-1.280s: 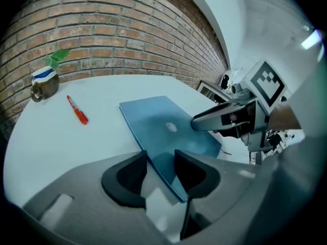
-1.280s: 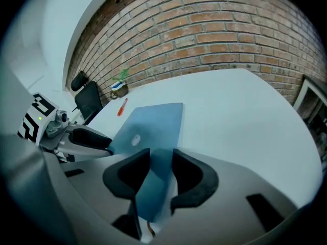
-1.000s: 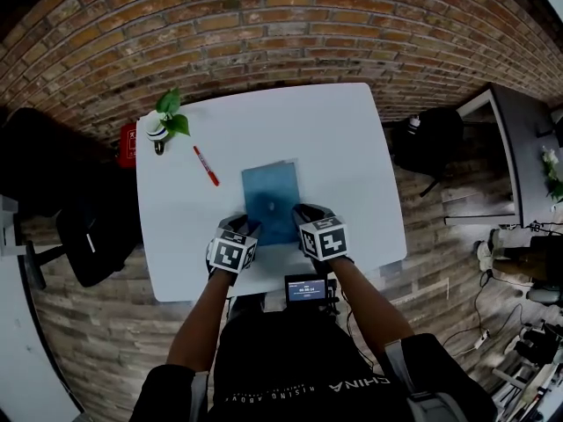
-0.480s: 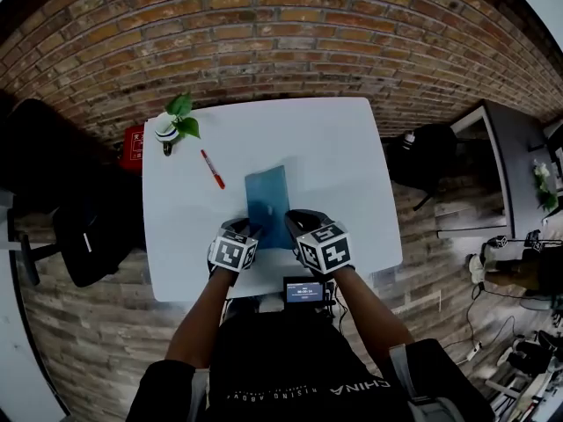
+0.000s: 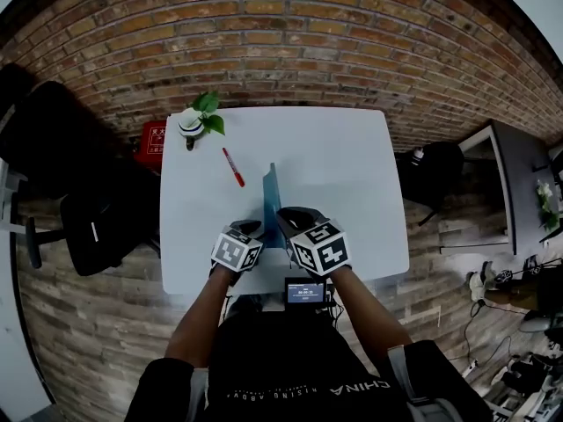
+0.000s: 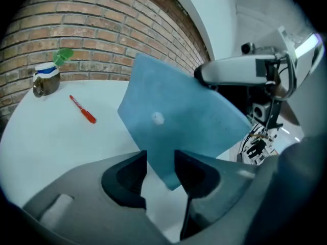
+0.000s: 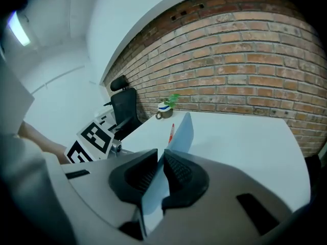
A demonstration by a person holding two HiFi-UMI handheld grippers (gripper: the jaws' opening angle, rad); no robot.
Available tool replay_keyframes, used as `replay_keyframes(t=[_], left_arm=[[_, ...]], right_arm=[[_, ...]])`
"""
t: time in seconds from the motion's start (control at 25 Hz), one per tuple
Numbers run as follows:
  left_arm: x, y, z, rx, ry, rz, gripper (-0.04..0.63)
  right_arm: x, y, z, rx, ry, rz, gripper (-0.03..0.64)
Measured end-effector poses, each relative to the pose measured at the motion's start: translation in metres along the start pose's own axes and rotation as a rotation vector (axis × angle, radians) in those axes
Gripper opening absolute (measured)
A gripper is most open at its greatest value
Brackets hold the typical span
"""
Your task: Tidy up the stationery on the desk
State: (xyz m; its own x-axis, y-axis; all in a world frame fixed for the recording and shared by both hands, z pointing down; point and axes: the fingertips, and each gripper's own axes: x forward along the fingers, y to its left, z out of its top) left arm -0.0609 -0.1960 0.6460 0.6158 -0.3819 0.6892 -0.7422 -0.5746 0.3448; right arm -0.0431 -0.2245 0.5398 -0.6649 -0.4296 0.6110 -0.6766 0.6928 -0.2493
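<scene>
Right gripper, jaws just closing, pinches the blue sheet upright; left gripper gapes at its corner.

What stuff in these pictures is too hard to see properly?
- Blue sheet: the head view shows it edge-on, so its faces are hidden there.
- Red pen: too small in every view to read any print.
- Pot: too small in the head view to see inside.
- Small screen: figures too small, head view.

Soft even light, fisheye edges, dark corners
</scene>
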Motion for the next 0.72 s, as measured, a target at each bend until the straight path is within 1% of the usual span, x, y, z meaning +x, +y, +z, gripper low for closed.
replay_keyframes(t=[0.08, 0.24, 0.36, 0.56, 0.64, 0.72], left_arm=[[-0.013, -0.005, 0.007, -0.021, -0.043, -0.03, 0.173], [-0.041, -0.024, 0.031, -0.001, -0.116, -0.084, 0.173], [-0.059, -0.039, 0.044, -0.02, -0.146, -0.137, 0.174], [-0.077, -0.055, 0.055, -0.097, -0.154, -0.219, 0.176], [-0.077, -0.058, 0.055, -0.106, -0.131, -0.221, 0.189], [-0.071, -0.058, 0.054, -0.101, -0.099, -0.19, 0.205]], right_arm=[[0.003, 0.005, 0.003, -0.004, -0.001, 0.009, 0.048], [0.005, 0.009, 0.006, -0.004, -0.001, 0.015, 0.048], [0.006, 0.011, 0.006, -0.005, 0.002, 0.019, 0.048], [0.007, 0.012, 0.007, 0.006, 0.005, 0.04, 0.048], [0.007, 0.013, 0.008, 0.008, 0.005, 0.05, 0.048], [0.007, 0.014, 0.008, 0.009, 0.007, 0.061, 0.048]])
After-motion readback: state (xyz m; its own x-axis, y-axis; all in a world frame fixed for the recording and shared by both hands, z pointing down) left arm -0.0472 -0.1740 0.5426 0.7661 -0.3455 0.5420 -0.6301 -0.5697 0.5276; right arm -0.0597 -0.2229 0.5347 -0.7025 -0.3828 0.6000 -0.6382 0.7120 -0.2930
